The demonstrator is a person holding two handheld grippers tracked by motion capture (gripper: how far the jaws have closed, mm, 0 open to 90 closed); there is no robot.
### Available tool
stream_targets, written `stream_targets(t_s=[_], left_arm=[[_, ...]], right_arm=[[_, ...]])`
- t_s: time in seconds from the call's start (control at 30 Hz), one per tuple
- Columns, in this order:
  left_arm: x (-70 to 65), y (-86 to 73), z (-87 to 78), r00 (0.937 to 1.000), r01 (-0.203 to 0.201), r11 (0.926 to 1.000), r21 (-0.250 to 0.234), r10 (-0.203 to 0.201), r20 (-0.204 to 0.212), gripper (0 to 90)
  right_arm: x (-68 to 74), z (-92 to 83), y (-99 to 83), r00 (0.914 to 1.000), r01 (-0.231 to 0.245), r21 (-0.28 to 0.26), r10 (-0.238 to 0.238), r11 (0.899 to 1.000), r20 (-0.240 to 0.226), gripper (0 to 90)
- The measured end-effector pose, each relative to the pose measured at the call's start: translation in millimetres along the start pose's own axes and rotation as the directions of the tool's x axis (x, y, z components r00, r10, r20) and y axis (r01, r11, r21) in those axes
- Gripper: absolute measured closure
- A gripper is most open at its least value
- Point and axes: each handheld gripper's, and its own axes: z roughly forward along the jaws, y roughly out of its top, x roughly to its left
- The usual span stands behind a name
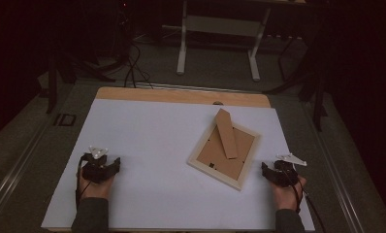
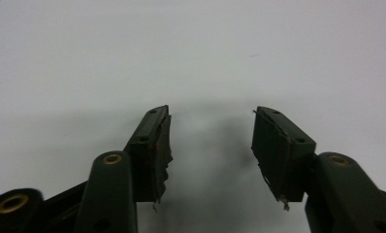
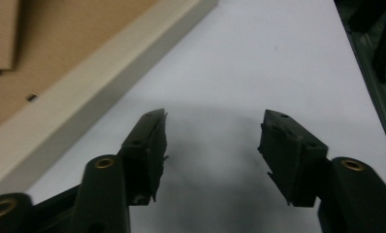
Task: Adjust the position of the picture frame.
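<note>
Frame: lies face down and askew on the white board, right of centre, its stand flap on top.
Around: a desk stands beyond the table.
Left gripper: rests low on bare board, well apart from the frame, jaws wide, holding nothing.
Right gripper: just beside the frame's lower right edge, jaws wide, holding nothing.

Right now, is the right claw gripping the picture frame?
No: the right claw is open over bare white table, with the picture frame lying apart off to its side.

Pale wooden frame, matt cardboard backing
</note>
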Motion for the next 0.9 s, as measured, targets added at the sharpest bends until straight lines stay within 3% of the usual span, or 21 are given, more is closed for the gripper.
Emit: stream_targets(t_s=[0.33, 0.6, 0.8, 0.9], left_arm=[[-11.3, 4.5, -8.0, 0.9945, -0.047, 0.9983, -0.035, 0.050, 0.092, 48.8], [-15.0, 7.8, -16.3, 0.9927, -0.085, 0.9943, -0.065, 0.090, 0.081, 53.2], [-16.8, 12.7, -15.8, 0.9896, -0.071, 0.9962, -0.051, 0.077, 0.122, 58.3], [-19.6, 16.1, -12.8, 0.9868, -0.085, 0.9958, -0.034, 0.089, 0.135, 61.3]], right_arm=[[-1.2, -5.5, 8.0, 0.9975, -0.023, -0.047, 0.019, 0.999, -0.068, 51.7], [6.0, -6.0, 18.8, 0.9933, -0.013, -0.101, 0.001, 0.995, -0.116, 53.8], [10.7, -0.8, 25.3, 0.9908, -0.002, -0.104, -0.012, 0.995, -0.135, 57.1], [11.1, 1.0, 26.7, 0.9861, -0.041, -0.109, 0.023, 0.993, -0.165, 58.2]])
